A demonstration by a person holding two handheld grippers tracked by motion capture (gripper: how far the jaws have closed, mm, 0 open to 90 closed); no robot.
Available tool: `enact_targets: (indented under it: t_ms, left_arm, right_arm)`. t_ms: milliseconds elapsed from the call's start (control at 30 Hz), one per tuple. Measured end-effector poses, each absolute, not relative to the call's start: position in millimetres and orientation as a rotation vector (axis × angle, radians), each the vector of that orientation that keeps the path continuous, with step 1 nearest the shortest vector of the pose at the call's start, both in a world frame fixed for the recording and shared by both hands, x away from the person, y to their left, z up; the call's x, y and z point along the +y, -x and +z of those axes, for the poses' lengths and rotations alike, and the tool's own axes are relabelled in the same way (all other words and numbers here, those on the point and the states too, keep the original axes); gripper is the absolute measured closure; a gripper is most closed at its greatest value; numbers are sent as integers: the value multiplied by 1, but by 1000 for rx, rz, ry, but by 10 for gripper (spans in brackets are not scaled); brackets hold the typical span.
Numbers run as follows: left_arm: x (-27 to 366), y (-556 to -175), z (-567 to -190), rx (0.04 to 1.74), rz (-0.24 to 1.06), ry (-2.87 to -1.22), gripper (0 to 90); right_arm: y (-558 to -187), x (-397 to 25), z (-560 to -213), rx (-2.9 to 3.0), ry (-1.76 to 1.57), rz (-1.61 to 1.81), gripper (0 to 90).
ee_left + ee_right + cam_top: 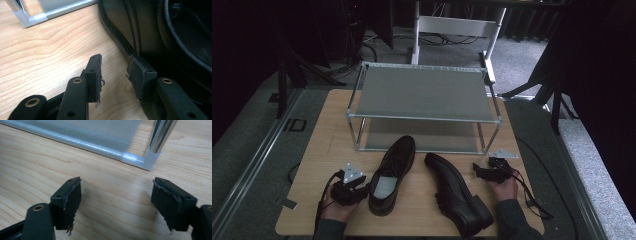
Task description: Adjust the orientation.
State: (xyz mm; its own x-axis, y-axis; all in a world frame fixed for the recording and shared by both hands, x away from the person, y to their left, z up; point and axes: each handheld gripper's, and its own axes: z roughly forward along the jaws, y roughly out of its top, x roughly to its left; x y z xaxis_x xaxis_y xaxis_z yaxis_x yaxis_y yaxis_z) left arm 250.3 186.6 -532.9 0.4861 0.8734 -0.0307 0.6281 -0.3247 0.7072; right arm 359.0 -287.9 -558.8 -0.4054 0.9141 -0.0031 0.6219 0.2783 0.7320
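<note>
In the high view, two black shoes lie on the wooden desk (317, 150) in front of a two-tier metal shoe rack (424, 92) that stands toward the far edge. The left shoe (392, 175) sits upright with its toe toward the rack and its heel toward the near edge, its pale insole showing. The right shoe (457, 192) lies near the near right corner, its toe angled toward the middle of the desk. The left tongs (362, 186) rest just beside the left shoe's heel end, held in the left hand (334, 207). The right tongs (479, 172) sit just beside the right shoe, toward the desk's right edge, in the right hand (504, 192).

In the left gripper view, the left tongs (115, 75) stand narrowly apart with nothing between them; the right-hand jaw is touching or nearly touching the welted side of the left shoe (150, 32). A corner of the rack (32, 17) shows beyond.

In the right gripper view, the right tongs (116, 200) are spread wide over bare wood, holding nothing, with the rack's lower shelf and post (150, 157) ahead.
</note>
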Motion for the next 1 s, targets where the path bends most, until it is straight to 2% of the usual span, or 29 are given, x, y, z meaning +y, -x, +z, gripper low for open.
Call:
enact_targets:
  t_ms: [67,233,500,600,1000]
  left_arm:
    - [187,-249,-533,1228,457,-2065,641]
    - [179,-247,-533,1188,411,-2080,656]
    - [160,-242,-535,1089,347,-2106,675]
    - [154,-243,-536,1066,338,-2117,651]
    - [152,-249,-540,1087,342,-2131,625]
  right_arm:
    - [-357,-288,-554,2139,-1400,905,400]
    - [-334,-283,-525,2134,-1334,1004,490]
    - [-283,-262,-481,2199,-1105,1084,531]
    - [-269,-256,-473,2206,-1052,1121,529]
    - [-248,-242,-479,2288,-1000,1161,495]
